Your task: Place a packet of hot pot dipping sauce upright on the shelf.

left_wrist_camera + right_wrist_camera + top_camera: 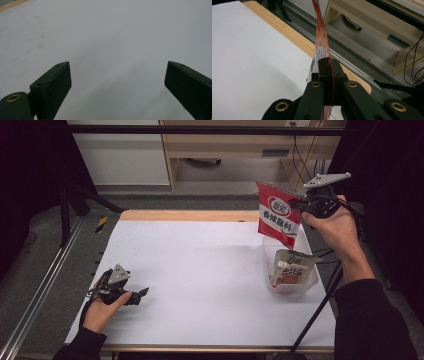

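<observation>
White table (200, 270), red sauce packet (277, 215) pinched in right claw (300, 206)

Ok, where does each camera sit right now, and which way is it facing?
High view: above the person's side, looking forward and down on the white table; both forearms, left gripper, right gripper.
Left gripper view: low, facing bare table; its jaws wide apart.
Right gripper view: raised, along jaws clamping the red seasoning packet.
High and right gripper views share the packet, held above a clear container.
</observation>
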